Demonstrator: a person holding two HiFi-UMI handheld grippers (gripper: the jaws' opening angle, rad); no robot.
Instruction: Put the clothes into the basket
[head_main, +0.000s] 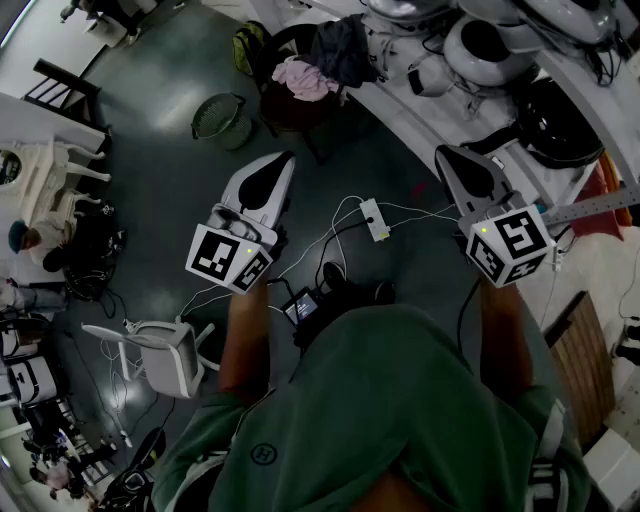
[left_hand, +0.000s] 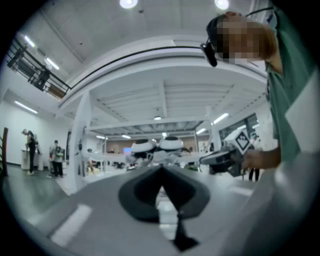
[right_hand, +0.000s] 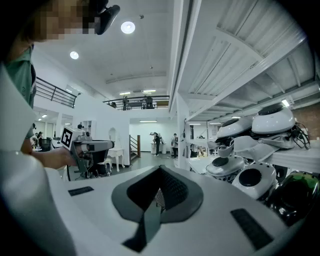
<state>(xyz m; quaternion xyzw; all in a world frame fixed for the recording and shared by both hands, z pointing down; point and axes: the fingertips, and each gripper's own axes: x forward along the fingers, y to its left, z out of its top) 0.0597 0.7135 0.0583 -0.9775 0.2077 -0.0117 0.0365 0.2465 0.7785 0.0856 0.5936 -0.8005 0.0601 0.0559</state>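
Pink and dark clothes (head_main: 308, 72) lie heaped on a dark chair (head_main: 288, 112) at twelve o'clock in the head view. The green basket (head_main: 222, 120) stands on the floor (head_main: 170, 180) near the chair, at eleven o'clock, and no garment shows in it. The left claw (left_hand: 161, 171) is pressed together with nothing between its jaws. The right claw (right_hand: 160, 172) is likewise pressed together and empty. Both are held in front of the person, well apart from the heap and the basket. Assessment: the task is not begun, and every garment has yet to be picked up and placed. How many garments are in the heap cannot be determined.
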